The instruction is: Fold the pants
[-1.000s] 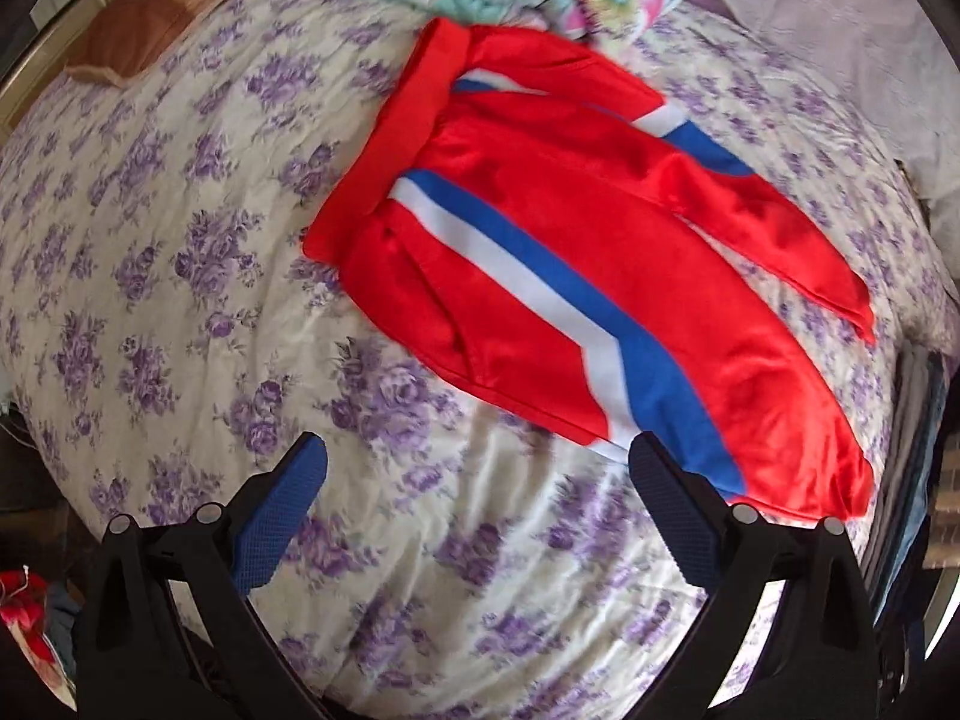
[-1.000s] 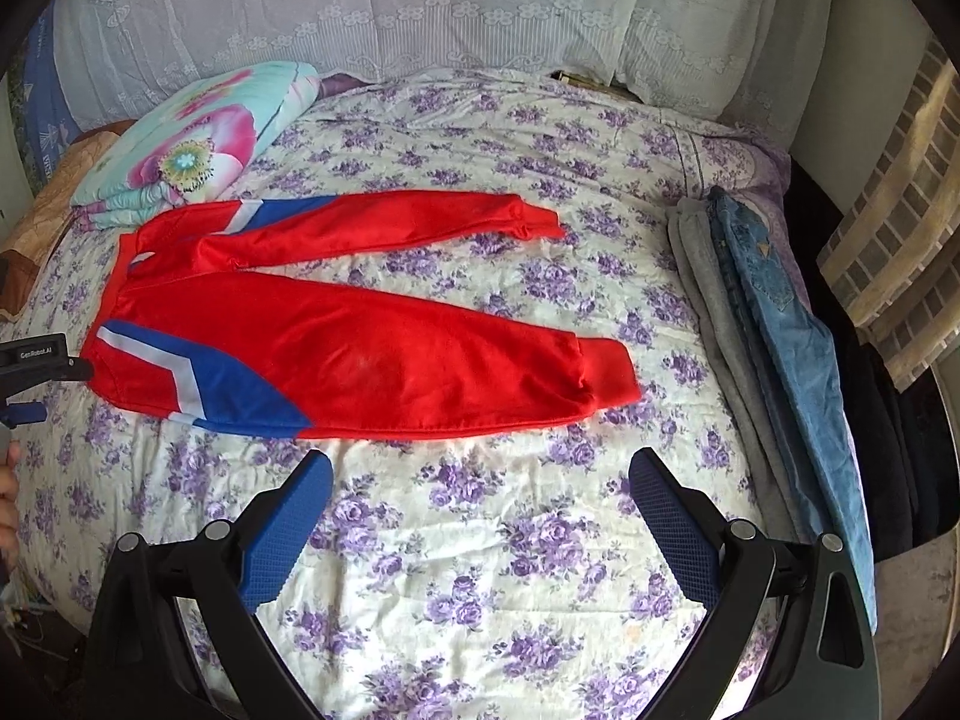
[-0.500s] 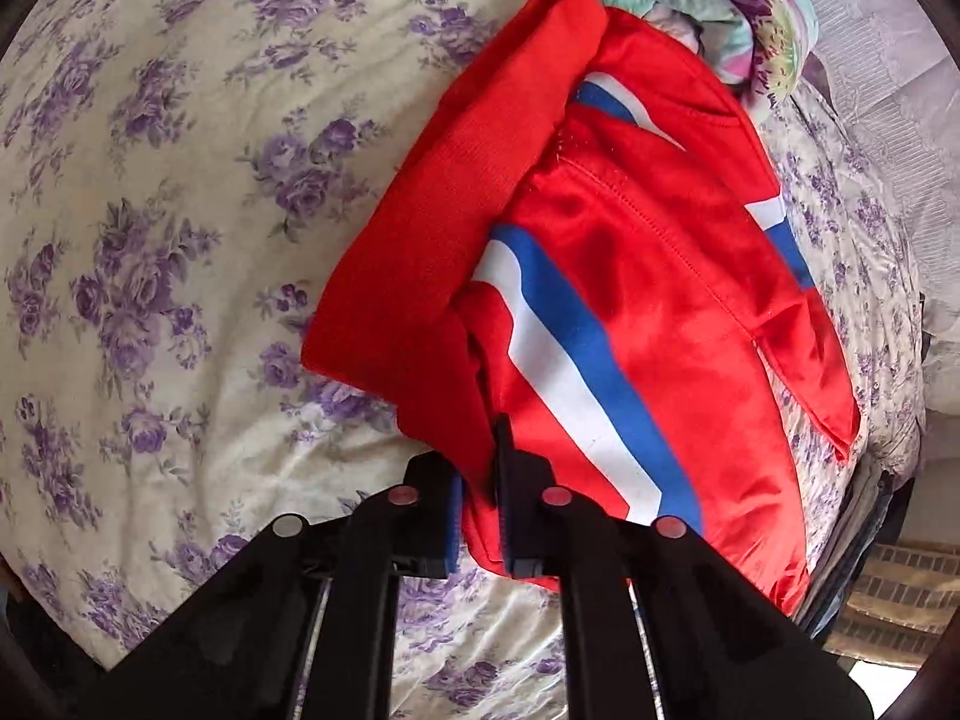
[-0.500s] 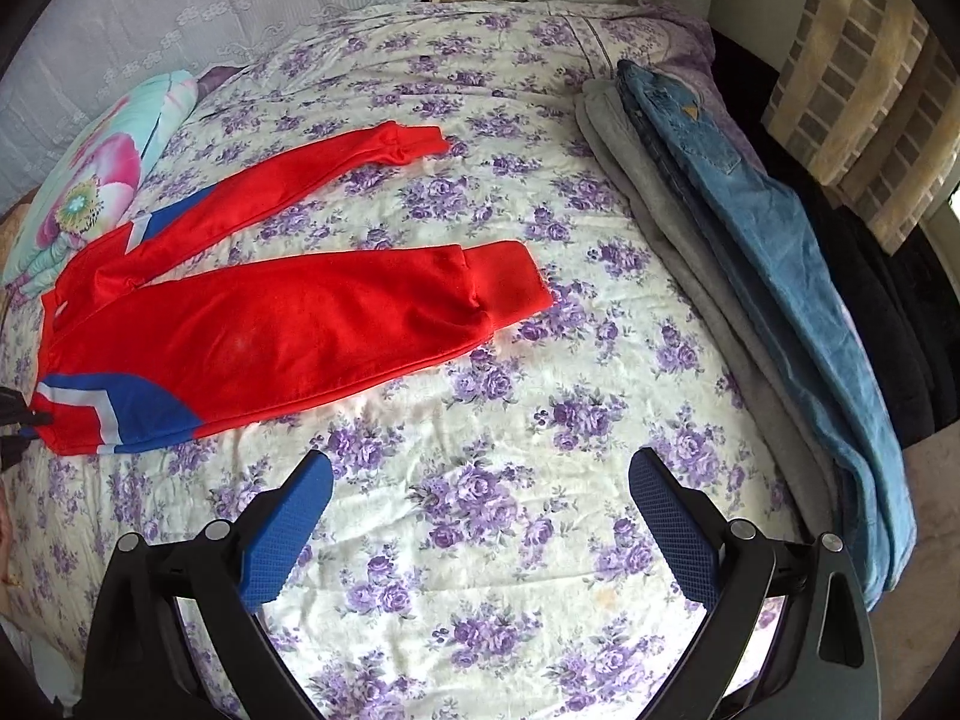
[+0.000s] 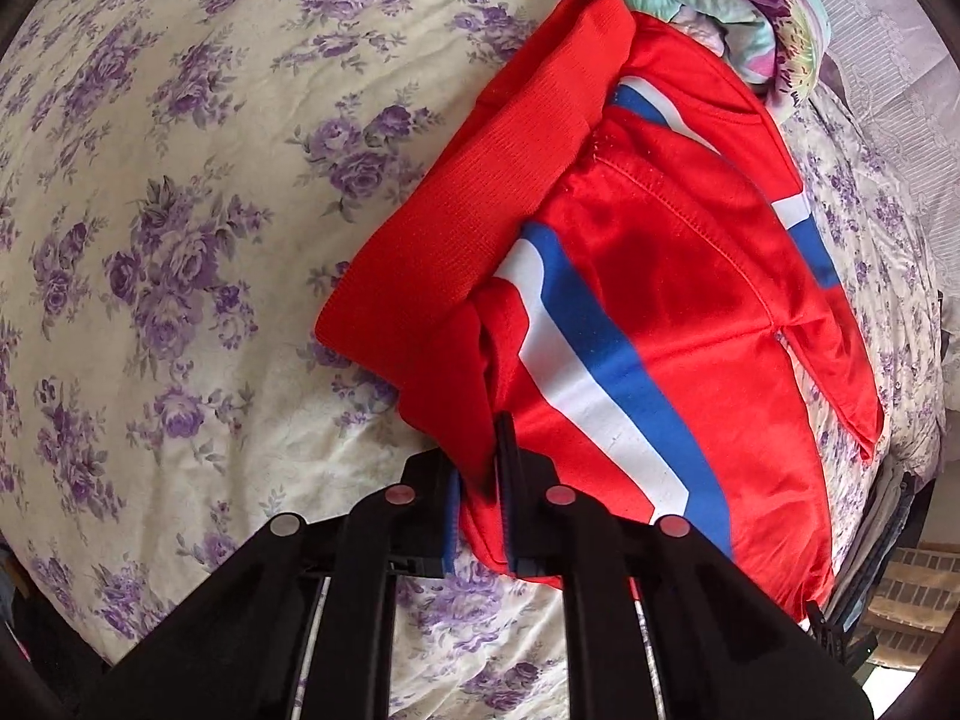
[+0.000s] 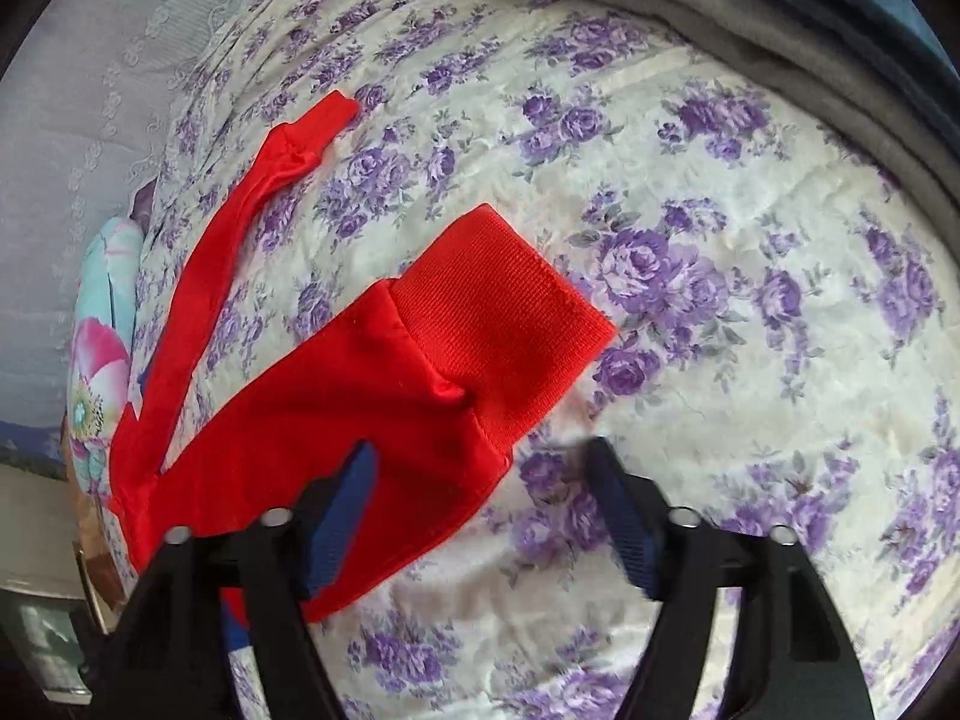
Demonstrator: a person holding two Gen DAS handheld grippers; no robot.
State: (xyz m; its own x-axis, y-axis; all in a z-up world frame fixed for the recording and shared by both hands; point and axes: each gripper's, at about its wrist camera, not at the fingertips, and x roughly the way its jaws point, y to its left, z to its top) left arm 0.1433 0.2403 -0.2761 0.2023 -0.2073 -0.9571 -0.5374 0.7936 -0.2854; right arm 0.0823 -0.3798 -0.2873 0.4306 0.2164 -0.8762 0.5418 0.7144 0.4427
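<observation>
Red track pants (image 5: 648, 276) with a white and blue stripe lie on a floral bedspread (image 5: 180, 210). My left gripper (image 5: 480, 480) is shut on the pants' near edge just below the ribbed waistband. In the right wrist view the pants (image 6: 336, 402) stretch away to the left, with the near leg's ribbed cuff (image 6: 498, 324) just ahead. My right gripper (image 6: 480, 468) is open, low over the bed, with the near leg's lower edge between its fingers. The far leg's cuff (image 6: 324, 120) lies further back.
A floral pillow (image 5: 720, 6) lies beyond the waistband; it also shows in the right wrist view (image 6: 102, 348). Folded grey and blue clothes (image 6: 750, 30) lie along the bed's far side. A lace pillow (image 6: 108, 60) is at the head.
My left gripper went from open near the pants to shut on their edge by the waistband. My right gripper moved down and forward to the near leg's cuff and narrowed somewhat.
</observation>
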